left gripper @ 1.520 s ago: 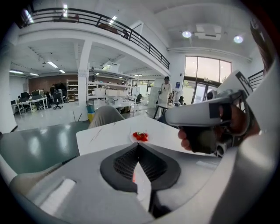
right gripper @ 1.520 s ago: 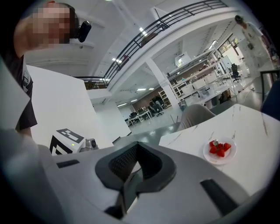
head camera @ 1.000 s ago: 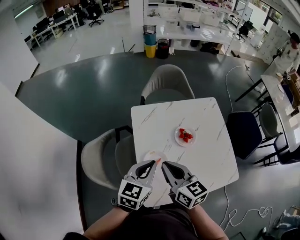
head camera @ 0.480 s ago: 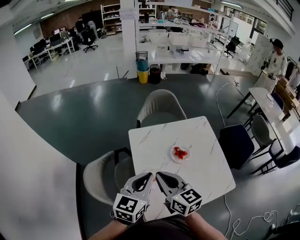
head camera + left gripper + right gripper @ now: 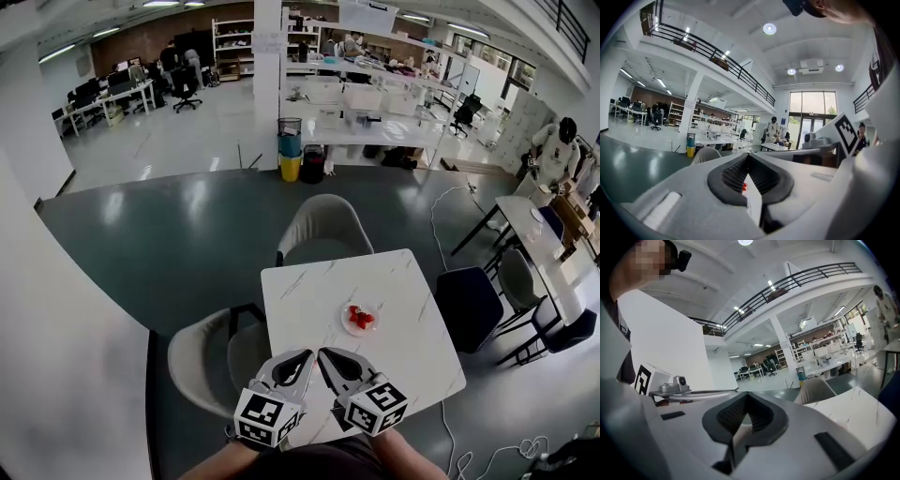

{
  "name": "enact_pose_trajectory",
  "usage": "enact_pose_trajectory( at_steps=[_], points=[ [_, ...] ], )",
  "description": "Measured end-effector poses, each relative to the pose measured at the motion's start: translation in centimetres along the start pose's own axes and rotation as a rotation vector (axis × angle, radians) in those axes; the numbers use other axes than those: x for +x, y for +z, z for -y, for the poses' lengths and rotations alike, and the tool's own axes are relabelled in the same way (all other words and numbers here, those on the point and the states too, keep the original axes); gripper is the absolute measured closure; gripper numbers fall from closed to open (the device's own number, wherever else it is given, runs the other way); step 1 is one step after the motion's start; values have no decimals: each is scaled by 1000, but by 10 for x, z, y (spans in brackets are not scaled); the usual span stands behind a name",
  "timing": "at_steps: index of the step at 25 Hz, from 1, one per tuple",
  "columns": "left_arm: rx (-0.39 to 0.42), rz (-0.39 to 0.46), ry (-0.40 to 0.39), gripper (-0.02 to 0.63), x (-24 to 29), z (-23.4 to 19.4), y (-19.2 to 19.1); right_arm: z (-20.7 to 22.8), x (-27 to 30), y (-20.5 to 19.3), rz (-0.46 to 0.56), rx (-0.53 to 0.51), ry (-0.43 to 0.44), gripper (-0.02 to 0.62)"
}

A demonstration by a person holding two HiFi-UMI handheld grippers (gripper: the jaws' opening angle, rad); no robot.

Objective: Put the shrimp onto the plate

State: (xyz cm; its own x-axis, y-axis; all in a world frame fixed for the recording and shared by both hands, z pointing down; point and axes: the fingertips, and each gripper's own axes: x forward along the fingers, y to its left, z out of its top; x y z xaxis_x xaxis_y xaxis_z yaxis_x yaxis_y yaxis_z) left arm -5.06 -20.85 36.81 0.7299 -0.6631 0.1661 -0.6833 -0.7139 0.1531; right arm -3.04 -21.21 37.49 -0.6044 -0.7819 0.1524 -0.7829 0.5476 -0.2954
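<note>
Low in the centre of the head view, the left gripper [image 5: 300,360] and the right gripper [image 5: 327,359] are held side by side, each with its jaws brought together at the tips and nothing gripped. Their shells are smooth pale grey plastic, and their dark pads [image 5: 733,173] are finely ribbed. A square white table [image 5: 403,361] with faint grey marble veining lies beyond them. Near its middle, well apart from both grippers, the red shrimp [image 5: 361,317] are seen on a small round white plate [image 5: 347,327]. Two beige shell chairs [image 5: 323,230] and a dark blue chair [image 5: 469,305] are set around the table. The floor [image 5: 169,225] is glossy dark grey-green, and white workbenches [image 5: 375,127] are seen at the upper centre.
</note>
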Motion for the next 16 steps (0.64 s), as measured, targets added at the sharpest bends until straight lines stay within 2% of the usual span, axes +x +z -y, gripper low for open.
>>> enact_pose_trajectory(
  at_steps=[16],
  points=[
    [-11, 20, -9, 598, -14, 6, -3, -15, -9, -1, 15, -28, -9, 594]
  ],
)
